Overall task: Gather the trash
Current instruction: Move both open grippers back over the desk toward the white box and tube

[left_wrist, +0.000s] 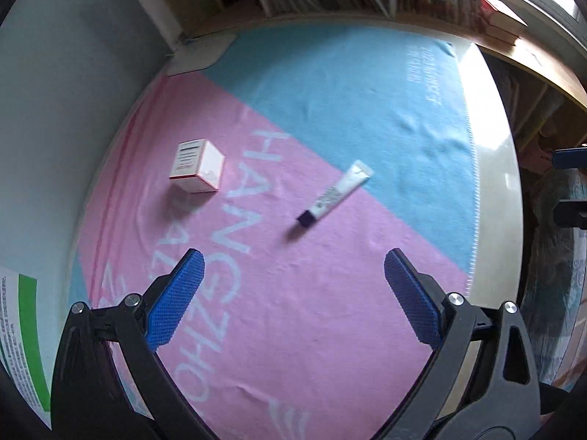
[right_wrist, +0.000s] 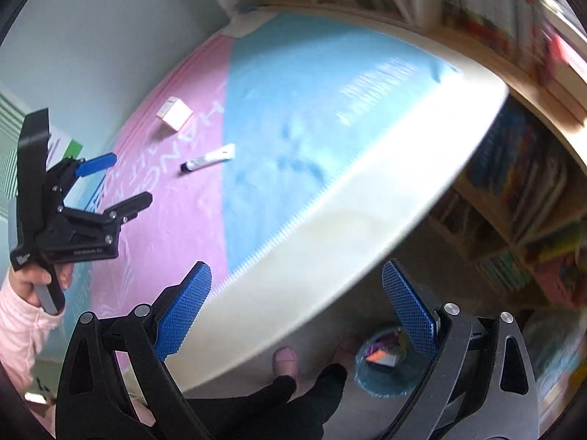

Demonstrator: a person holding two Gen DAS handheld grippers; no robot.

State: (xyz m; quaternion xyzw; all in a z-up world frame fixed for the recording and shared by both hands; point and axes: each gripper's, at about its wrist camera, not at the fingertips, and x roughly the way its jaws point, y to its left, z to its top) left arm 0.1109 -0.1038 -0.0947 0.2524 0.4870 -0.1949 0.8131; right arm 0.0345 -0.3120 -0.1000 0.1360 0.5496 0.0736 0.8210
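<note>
Hovering over the bench's pink cloth [left_wrist: 293,293], the left gripper [left_wrist: 293,278] has wide, empty jaws; box [left_wrist: 197,166] and tube [left_wrist: 335,193] lie ahead. Right gripper [right_wrist: 297,293], wide and empty, overhangs the bench's near edge above a bin [right_wrist: 385,370].

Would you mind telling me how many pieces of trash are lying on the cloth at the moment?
2. A small box on the pink part, and a tube across the pink-blue boundary. Nothing seems hidden.
</note>
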